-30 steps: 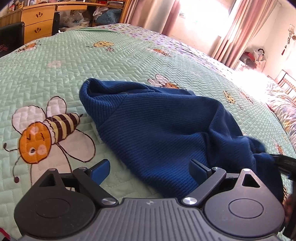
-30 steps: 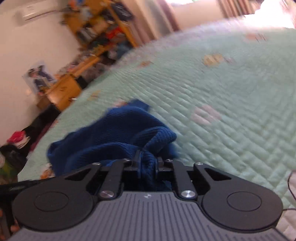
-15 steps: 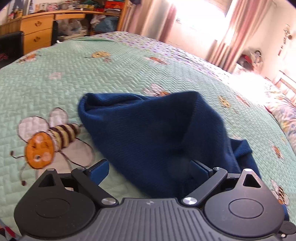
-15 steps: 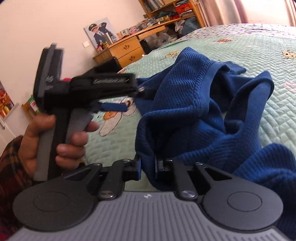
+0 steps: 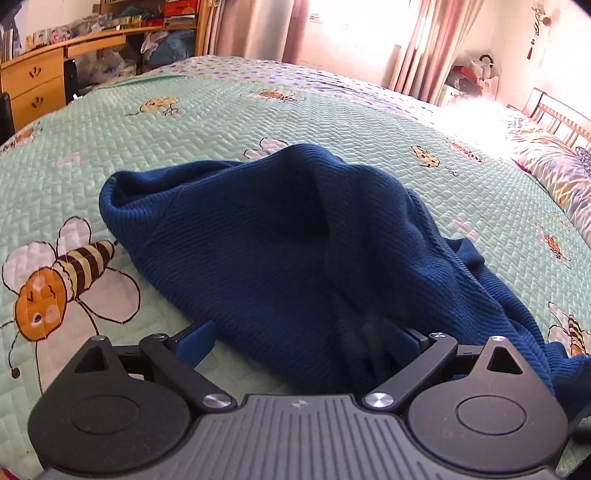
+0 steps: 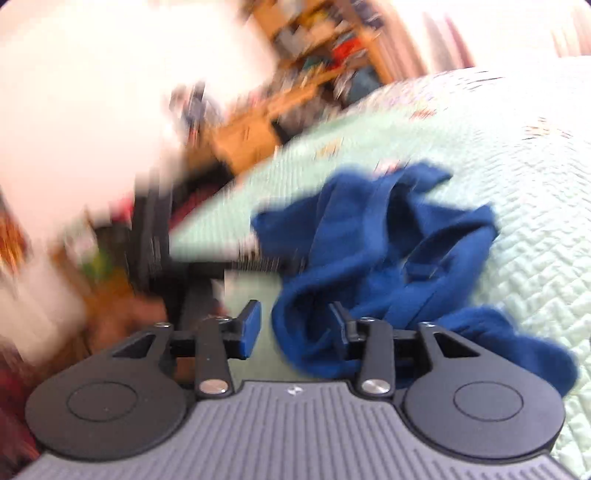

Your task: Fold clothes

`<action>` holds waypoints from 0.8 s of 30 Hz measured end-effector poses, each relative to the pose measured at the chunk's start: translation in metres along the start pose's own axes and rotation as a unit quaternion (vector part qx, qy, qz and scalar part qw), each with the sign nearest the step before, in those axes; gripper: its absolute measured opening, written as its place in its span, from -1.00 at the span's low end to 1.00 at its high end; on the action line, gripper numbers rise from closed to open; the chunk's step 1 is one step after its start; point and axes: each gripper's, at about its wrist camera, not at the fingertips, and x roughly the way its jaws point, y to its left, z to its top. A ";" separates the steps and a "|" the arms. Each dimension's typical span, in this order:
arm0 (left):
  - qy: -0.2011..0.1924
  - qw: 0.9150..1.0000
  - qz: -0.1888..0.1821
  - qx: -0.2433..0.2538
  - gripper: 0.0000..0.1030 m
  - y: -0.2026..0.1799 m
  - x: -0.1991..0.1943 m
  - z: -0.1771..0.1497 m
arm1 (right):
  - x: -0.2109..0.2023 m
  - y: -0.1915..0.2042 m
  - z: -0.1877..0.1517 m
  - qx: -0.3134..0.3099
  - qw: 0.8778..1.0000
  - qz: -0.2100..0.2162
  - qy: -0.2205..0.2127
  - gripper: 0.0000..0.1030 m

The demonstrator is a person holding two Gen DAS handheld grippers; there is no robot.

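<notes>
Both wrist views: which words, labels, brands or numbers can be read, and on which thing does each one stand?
No text can be read.
Left tongs and right tongs: only a small white mark on each body, no letters.
Shelf items: too small.
Right wrist view: background too blurred.

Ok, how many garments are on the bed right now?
1: a blue sweater lies crumpled on the green quilt, just ahead of both grippers. Anything beneath it is hidden.

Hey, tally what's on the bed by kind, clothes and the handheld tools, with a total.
Navy knit sweater: 1
Handheld tools: 2, the left tool open over the sweater, the right tool with jaws opening, cloth between them
Total: 3
</notes>
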 end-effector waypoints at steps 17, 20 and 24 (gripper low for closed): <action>0.003 1.000 0.011 -0.017 0.93 0.018 -0.019 -0.001 | 0.069 -0.051 0.068 0.000 0.991 -0.135 0.015 -0.83; -0.001 1.000 0.016 -0.025 0.93 0.021 -0.030 -0.002 | 0.003 -0.028 0.096 -0.028 0.979 -0.161 -0.120 -0.88; -0.015 1.000 0.011 -0.025 0.93 0.018 -0.048 -0.002 | -0.109 -0.006 0.129 -0.061 0.924 -0.243 -0.289 -0.87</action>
